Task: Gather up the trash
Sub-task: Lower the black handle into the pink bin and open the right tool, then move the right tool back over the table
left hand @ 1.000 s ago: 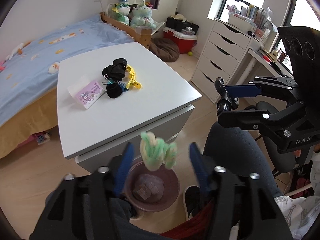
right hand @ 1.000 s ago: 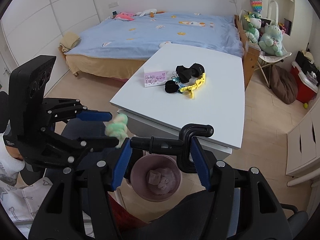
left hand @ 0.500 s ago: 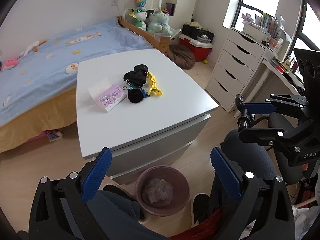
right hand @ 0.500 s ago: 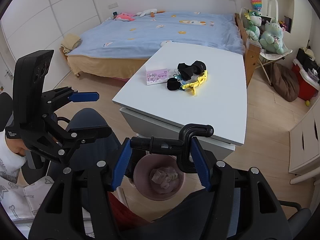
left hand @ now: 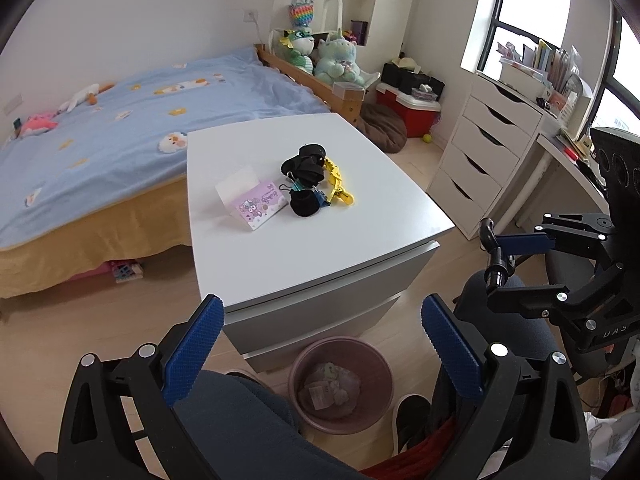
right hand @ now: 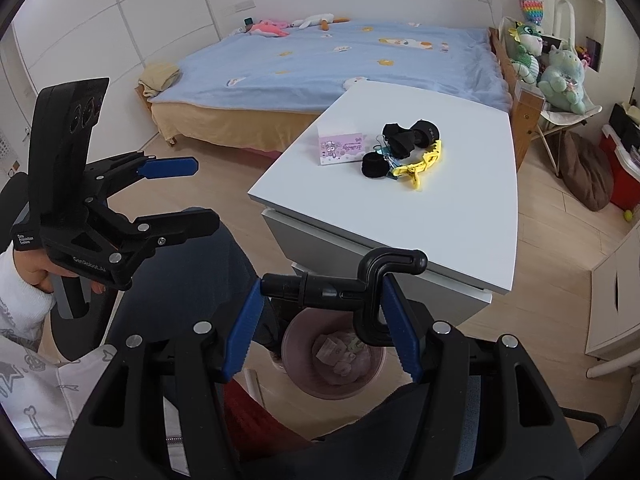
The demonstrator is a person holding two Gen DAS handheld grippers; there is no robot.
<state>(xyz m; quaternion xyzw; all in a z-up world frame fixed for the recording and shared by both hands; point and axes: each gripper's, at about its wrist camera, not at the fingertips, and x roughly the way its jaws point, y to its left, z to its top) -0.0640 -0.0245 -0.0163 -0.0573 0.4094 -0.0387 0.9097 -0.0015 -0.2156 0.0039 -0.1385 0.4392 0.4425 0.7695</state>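
The left gripper (left hand: 318,346) gapes wide, holding nothing. On the white cabinet top (left hand: 320,240): one purple card packet (left hand: 260,203), two black fabric rolls (left hand: 303,168), one yellow clip (left hand: 338,184). One pink bin (left hand: 341,384) holds crumpled trash (left hand: 329,386). The right gripper (right hand: 322,338) clamps one black pipe fitting (right hand: 344,284).

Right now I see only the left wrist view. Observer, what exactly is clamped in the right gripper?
Observer: The right gripper is shut on a black hooked tube, which lies crosswise between the blue pads.
Operator: Where is it relative to the bin?
Observer: In the right wrist view the pink trash bin shows just past the tube, with paper scraps inside.
Operator: And my left gripper?
Observer: A hand in a white sleeve grips the handle of the left gripper. It is open and empty.
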